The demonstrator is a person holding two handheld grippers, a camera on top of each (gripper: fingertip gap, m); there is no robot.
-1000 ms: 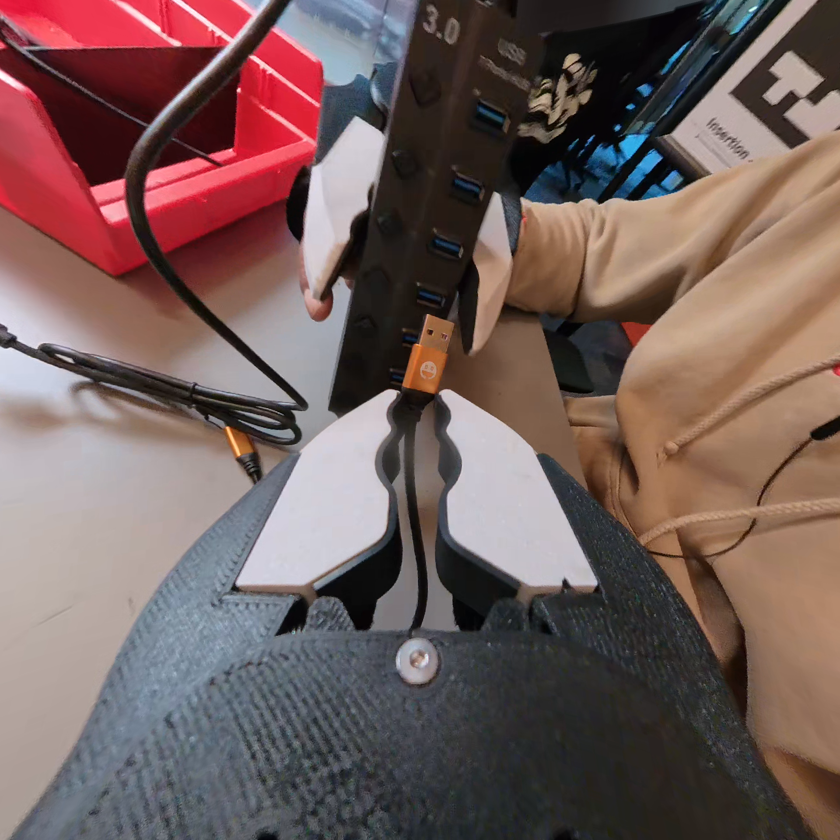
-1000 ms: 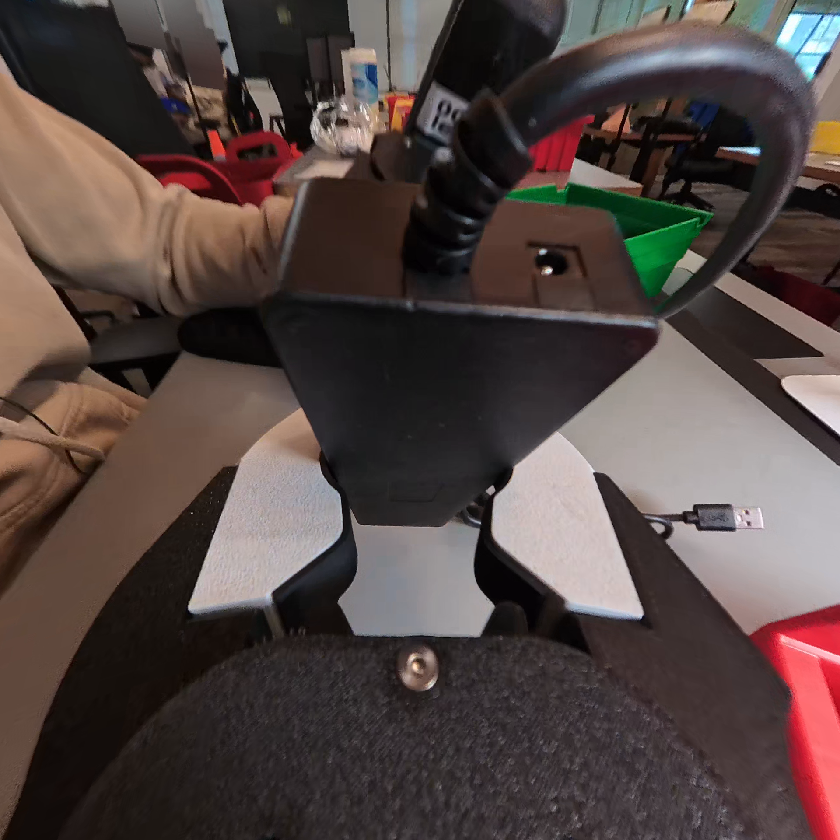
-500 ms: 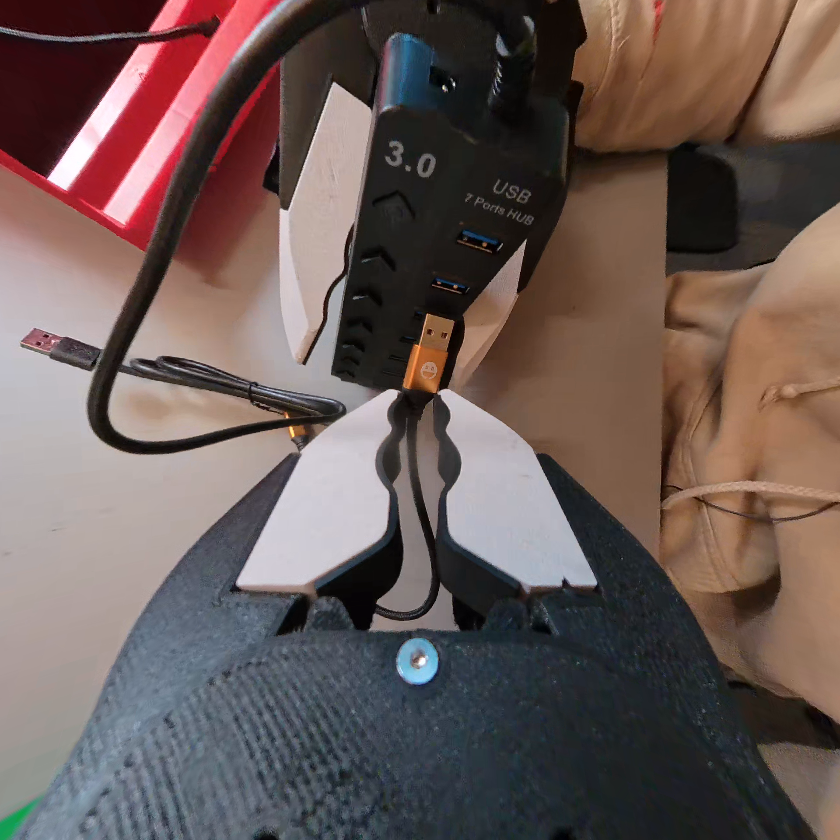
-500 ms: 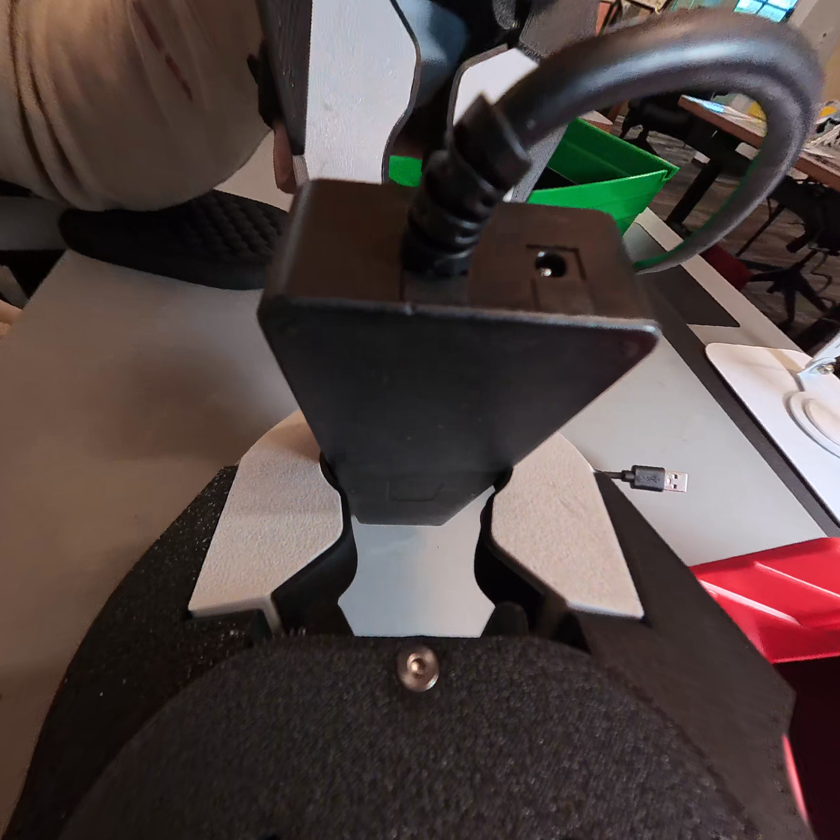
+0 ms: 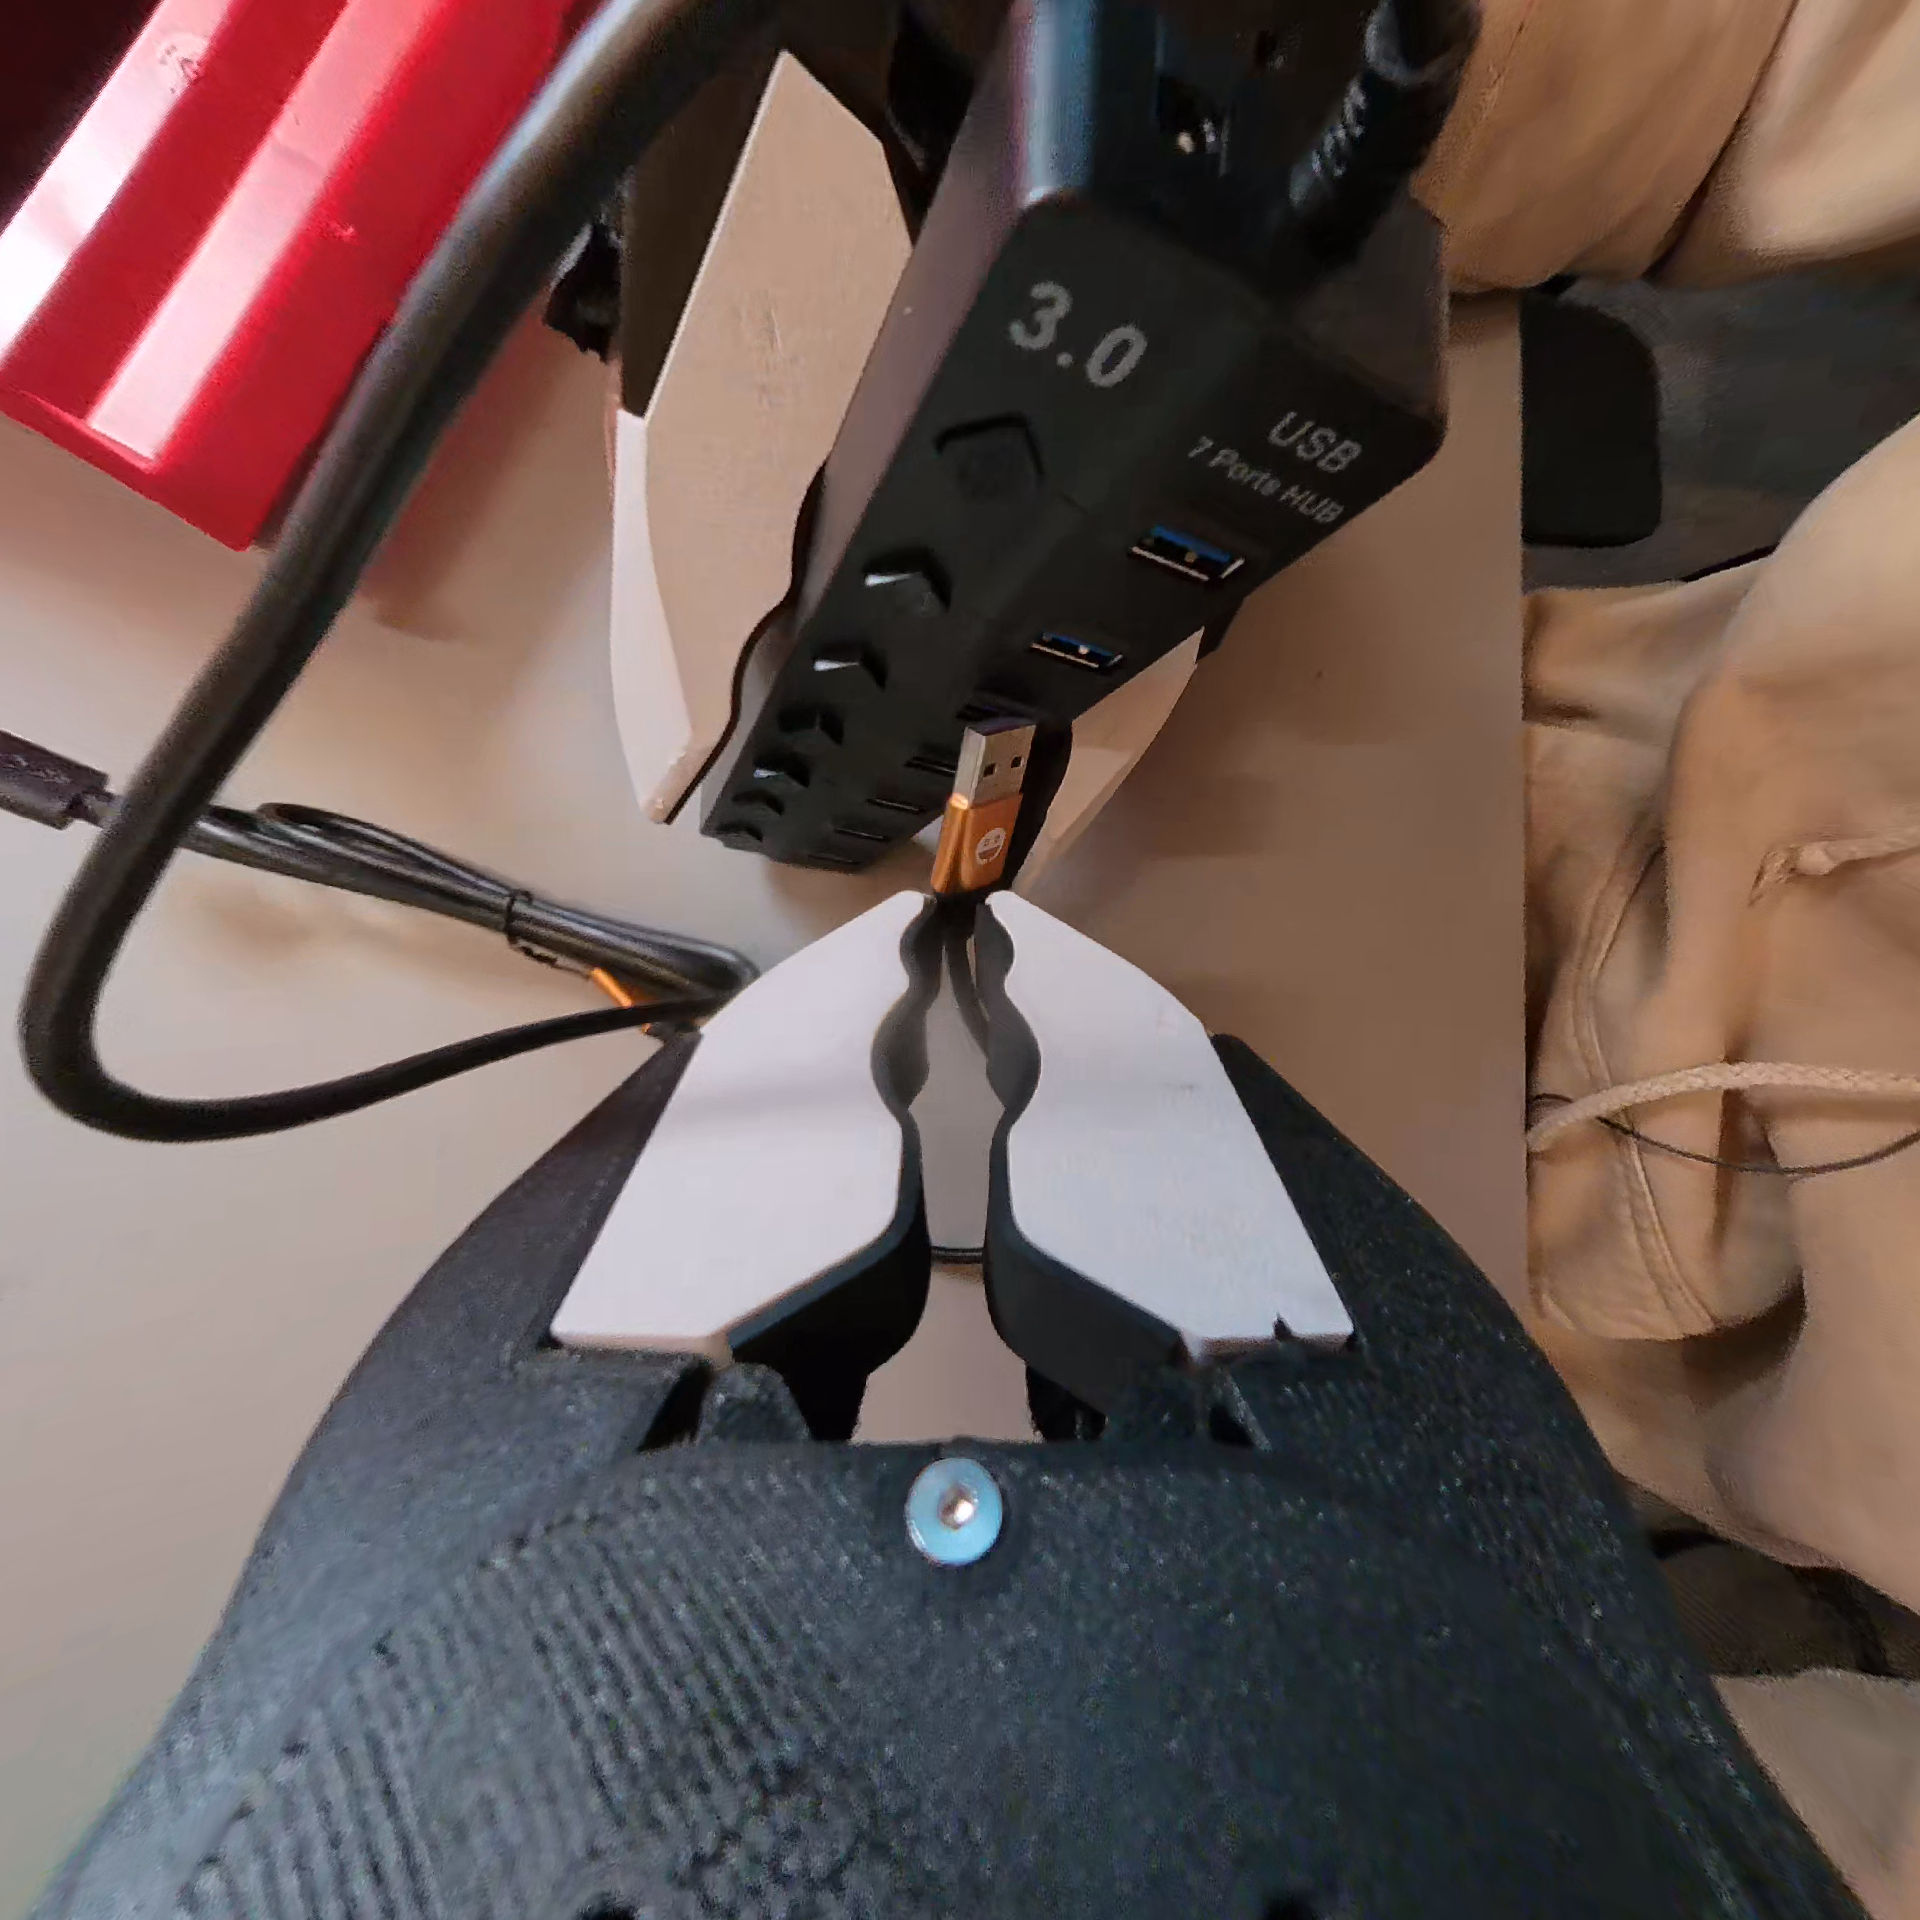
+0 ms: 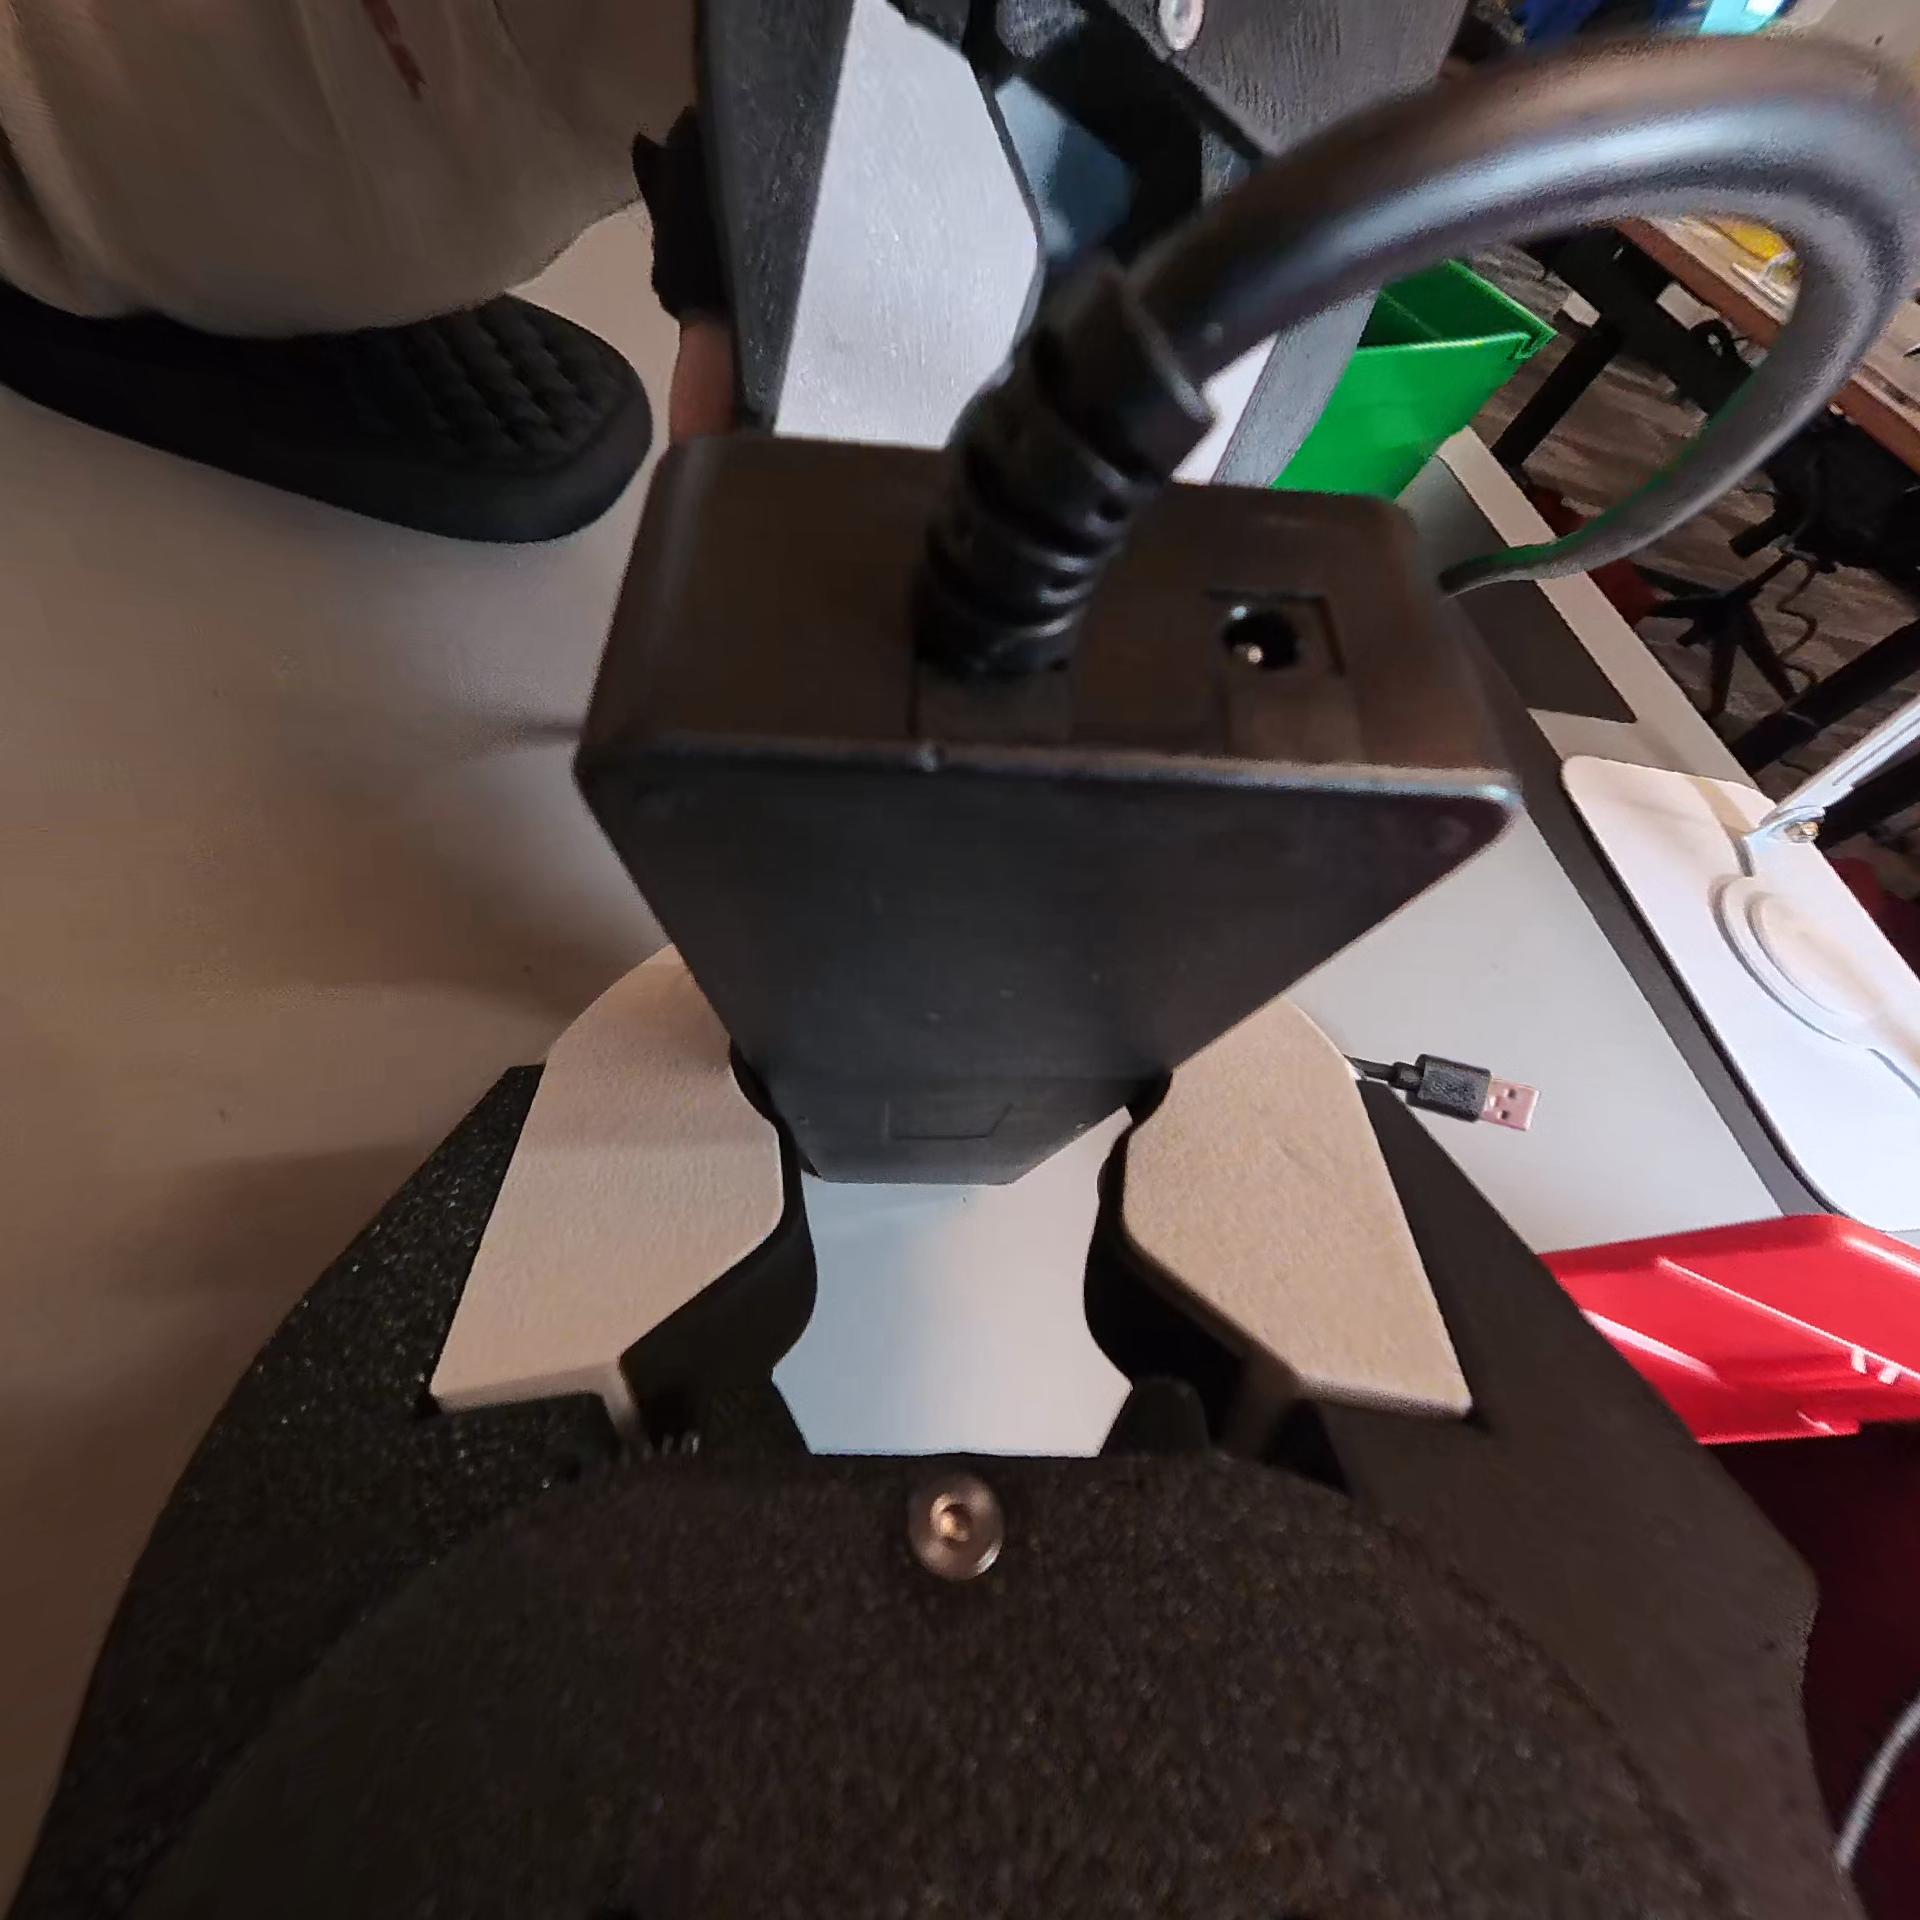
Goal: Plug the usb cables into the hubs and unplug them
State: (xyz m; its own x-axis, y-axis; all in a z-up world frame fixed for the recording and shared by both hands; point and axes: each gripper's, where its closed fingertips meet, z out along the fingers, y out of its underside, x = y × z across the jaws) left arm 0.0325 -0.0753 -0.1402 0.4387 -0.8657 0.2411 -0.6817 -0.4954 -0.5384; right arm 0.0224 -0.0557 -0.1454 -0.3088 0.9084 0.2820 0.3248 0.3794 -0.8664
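Observation:
My left gripper (image 5: 954,906) is shut on the cable just behind an orange USB plug (image 5: 982,821). The plug's metal tip points at the row of blue ports on a black USB hub (image 5: 1049,540) and sits just in front of them. My right gripper (image 6: 951,1122) is shut on the hub's lower end (image 6: 987,904) and holds it upright above the table. The right gripper's pale fingers (image 5: 717,416) flank the hub in the left wrist view. The hub's thick black cable (image 6: 1621,177) arcs up and right. The left gripper's body (image 6: 904,239) shows behind the hub.
A red bin (image 5: 197,260) stands at the far left and also shows in the right wrist view (image 6: 1745,1320). A coiled black cable (image 5: 447,883) with a loose plug (image 6: 1465,1091) lies on the beige table (image 5: 208,1351). A green bin (image 6: 1392,384) and a person's tan sleeve (image 5: 1725,831) are close.
The hub has tilted, its top end swinging closer to the left camera. The orange plug now sits against the middle ports. The right view has tipped further down toward the table.

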